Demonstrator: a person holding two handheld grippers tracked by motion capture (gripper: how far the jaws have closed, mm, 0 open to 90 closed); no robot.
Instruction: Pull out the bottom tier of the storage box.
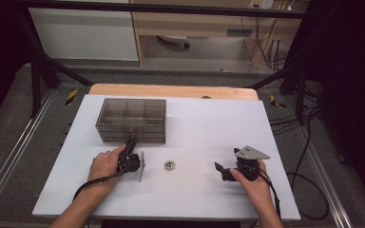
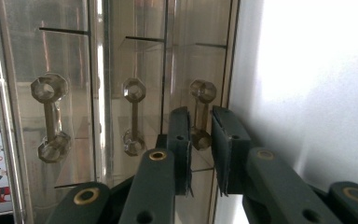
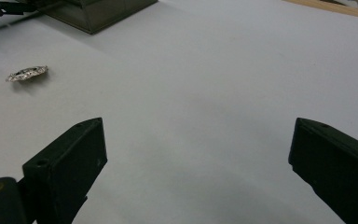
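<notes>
— Smoky plastic drawer box (image 1: 131, 120) sits at the table's (image 1: 209, 199) far left, drawers shut; left gripper (image 2: 200, 135) brackets the lowest drawer's handle (image 2: 200, 114), jaws narrowed around it.

— Remaining?

— Likely pull it open; ring (image 1: 169, 165) lies loose beside; right gripper (image 3: 196, 154) rests spread wide.

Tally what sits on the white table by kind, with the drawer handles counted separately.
Drawer box: 1
Drawer handles: 3
Small shiny ring-like piece: 1
Hand-held tongs, left and right: 2
Total: 7
</notes>
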